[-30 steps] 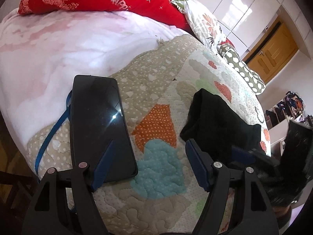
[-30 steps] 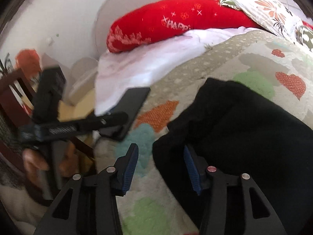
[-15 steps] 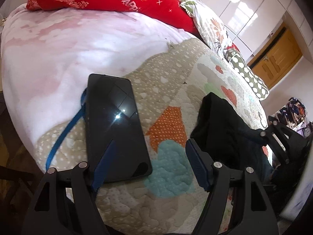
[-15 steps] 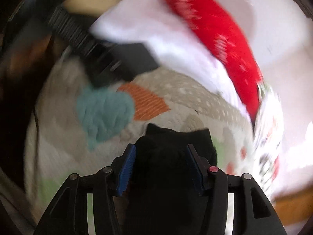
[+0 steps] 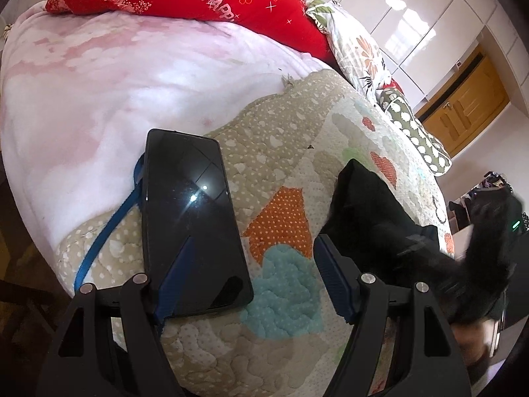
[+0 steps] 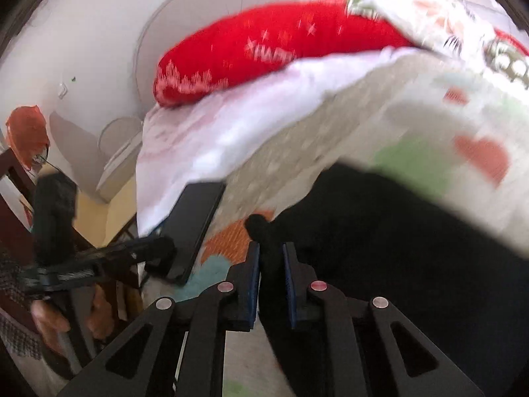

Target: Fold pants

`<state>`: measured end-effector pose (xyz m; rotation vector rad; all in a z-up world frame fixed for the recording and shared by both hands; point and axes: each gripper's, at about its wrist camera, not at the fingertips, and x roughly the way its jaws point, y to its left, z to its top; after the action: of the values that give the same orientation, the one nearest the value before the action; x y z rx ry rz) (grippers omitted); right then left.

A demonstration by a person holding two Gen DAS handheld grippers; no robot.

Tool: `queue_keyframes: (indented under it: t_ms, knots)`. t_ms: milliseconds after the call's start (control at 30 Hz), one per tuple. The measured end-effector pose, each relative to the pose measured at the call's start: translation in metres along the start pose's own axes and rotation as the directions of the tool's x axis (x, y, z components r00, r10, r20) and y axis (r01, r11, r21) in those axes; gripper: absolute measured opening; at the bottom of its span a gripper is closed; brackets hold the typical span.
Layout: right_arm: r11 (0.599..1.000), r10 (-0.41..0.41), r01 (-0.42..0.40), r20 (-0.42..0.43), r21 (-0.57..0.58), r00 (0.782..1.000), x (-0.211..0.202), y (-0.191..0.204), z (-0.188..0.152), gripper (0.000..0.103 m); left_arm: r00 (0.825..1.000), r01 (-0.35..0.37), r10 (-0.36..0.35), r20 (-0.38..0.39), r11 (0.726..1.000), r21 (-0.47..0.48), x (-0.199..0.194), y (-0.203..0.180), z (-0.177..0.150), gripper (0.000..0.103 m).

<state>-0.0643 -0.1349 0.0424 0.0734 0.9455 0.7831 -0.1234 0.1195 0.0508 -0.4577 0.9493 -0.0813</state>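
Observation:
Black pants (image 5: 363,211) lie bunched on the patterned quilt (image 5: 291,139) at the right. In the right wrist view the pants (image 6: 413,264) fill the lower right. My right gripper (image 6: 271,248) is closing, and a raised corner of the black cloth sits pinched between its blue pads. From the left wrist view that gripper (image 5: 489,231) is a dark blur at the far right. My left gripper (image 5: 254,244) hangs open over the quilt, left of the pants, holding nothing. Its left finger (image 5: 175,278) overlaps a black phone.
The black phone (image 5: 191,218) with a blue strap (image 5: 99,241) lies on the quilt's near left corner. A pink blanket (image 5: 99,92), a red pillow (image 5: 198,0) and a floral pillow (image 5: 357,43) lie behind. Dark wooden furniture (image 6: 13,172) stands left of the bed.
My right gripper swung around over the pants and its jaws narrowed onto a corner of the black cloth. The left gripper stayed open, roughly in place.

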Motion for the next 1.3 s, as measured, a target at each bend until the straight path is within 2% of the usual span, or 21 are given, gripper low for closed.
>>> queue_keyframes:
  t_ms: [67, 167, 267, 333, 400, 433, 500, 533, 600, 733, 833, 933, 1000, 1067, 1100, 1133, 1167, 1200, 1233, 1267, 1300]
  knots:
    - [1.0, 0.007, -0.008, -0.04, -0.008, 0.999, 0.019, 0.008, -0.006, 0.037, 1.0, -0.002, 0.002, 0.003, 1.0, 0.006, -0.003, -0.004, -0.001, 0.074]
    - [0.999, 0.009, -0.011, -0.047, -0.037, 0.999, 0.017, 0.014, -0.011, 0.04, 1.0, 0.0, -0.001, 0.012, 0.999, 0.039, -0.008, -0.011, -0.003, 0.074]
    - [0.999, 0.01, -0.01, 0.007, -0.035, 1.0, -0.017, 0.012, -0.008, 0.041, 1.0, 0.004, -0.005, 0.017, 0.999, 0.052, -0.008, -0.019, -0.001, 0.074]
    - [0.998, -0.059, 0.062, 0.088, -0.034, 0.994, -0.04, 0.004, -0.004, 0.047, 0.999, 0.028, -0.029, 0.019, 0.998, 0.062, -0.008, -0.028, 0.0, 0.074]
    - [0.984, -0.168, 0.174, 0.117, -0.044, 0.979, -0.046, -0.005, 0.001, 0.049, 0.999, 0.049, -0.05, 0.015, 0.995, 0.09, -0.006, -0.041, 0.0, 0.074]
    - [0.972, -0.223, 0.23, 0.11, -0.05, 0.969, -0.042, -0.012, 0.004, 0.049, 0.998, 0.056, -0.057, 0.013, 0.993, 0.104, -0.005, -0.047, 0.0, 0.074]
    - [0.961, -0.268, 0.273, 0.087, -0.051, 0.96, -0.028, -0.026, 0.008, 0.046, 0.997, 0.069, -0.071, 0.007, 0.987, 0.147, 0.001, -0.063, -0.001, 0.074]
    - [0.947, -0.317, 0.32, 0.062, -0.04, 0.946, -0.015, -0.038, 0.009, 0.045, 0.997, 0.071, -0.073, 0.003, 0.984, 0.163, 0.006, -0.071, -0.002, 0.074]
    - [0.935, -0.355, 0.355, 0.061, 0.008, 0.933, -0.004, -0.059, 0.011, 0.045, 0.998, 0.064, -0.061, -0.02, 0.98, 0.189, 0.02, -0.084, -0.004, 0.074]
    - [0.946, -0.306, 0.297, 0.055, 0.13, 0.951, 0.0, -0.088, 0.015, 0.05, 0.997, 0.004, 0.016, -0.078, 0.968, 0.253, 0.057, -0.104, -0.01, 0.074]
    - [0.948, -0.308, 0.301, 0.059, 0.097, 0.95, -0.023, -0.082, 0.007, 0.05, 0.992, -0.018, 0.053, -0.115, 0.958, 0.287, 0.069, -0.111, -0.016, 0.074]
    - [0.943, -0.328, 0.321, 0.076, 0.083, 0.942, -0.069, -0.084, -0.015, 0.063, 0.997, -0.033, 0.055, -0.063, 0.951, 0.308, 0.049, -0.118, -0.015, 0.074]
    - [0.929, -0.369, 0.36, 0.127, 0.091, 0.921, -0.103, -0.094, -0.032, 0.068, 0.999, -0.029, 0.036, -0.016, 0.948, 0.316, 0.036, -0.126, -0.011, 0.074]
    - [0.897, -0.44, 0.427, 0.153, 0.114, 0.885, -0.131, -0.108, -0.046, 0.069, 1.0, 0.0, -0.001, 0.003, 0.946, 0.325, 0.03, -0.138, -0.007, 0.075]
    - [0.871, -0.49, 0.474, 0.157, 0.128, 0.858, -0.143, -0.12, -0.054, 0.069, 1.0, 0.009, -0.009, -0.001, 0.943, 0.332, 0.034, -0.143, -0.005, 0.078]
    - [0.859, -0.511, 0.494, 0.155, 0.138, 0.845, -0.147, -0.129, -0.057, 0.069, 1.0, 0.015, -0.012, -0.013, 0.94, 0.34, 0.039, -0.148, -0.004, 0.078]
    - [0.85, -0.524, 0.504, 0.147, 0.154, 0.839, -0.149, -0.138, -0.059, 0.068, 0.999, 0.014, -0.003, -0.032, 0.936, 0.351, 0.049, -0.156, -0.004, 0.078]
    - [0.851, -0.517, 0.493, 0.134, 0.179, 0.845, -0.148, -0.153, -0.06, 0.065, 0.999, 0.015, 0.002, -0.046, 0.933, 0.358, 0.057, -0.161, -0.005, 0.078]
    - [0.855, -0.509, 0.484, 0.127, 0.186, 0.851, -0.144, -0.161, -0.059, 0.05, 0.998, 0.016, 0.007, -0.062, 0.931, 0.365, 0.066, -0.166, -0.006, 0.078]
    - [0.856, -0.506, 0.483, 0.115, 0.185, 0.855, -0.14, -0.168, -0.058, 0.025, 0.997, 0.007, 0.024, -0.079, 0.929, 0.371, 0.076, -0.17, -0.008, 0.078]
    - [0.856, -0.506, 0.486, 0.095, 0.175, 0.857, -0.133, -0.176, -0.057, 0.012, 0.996, -0.008, 0.042, -0.081, 0.925, 0.379, 0.082, -0.174, -0.009, 0.078]
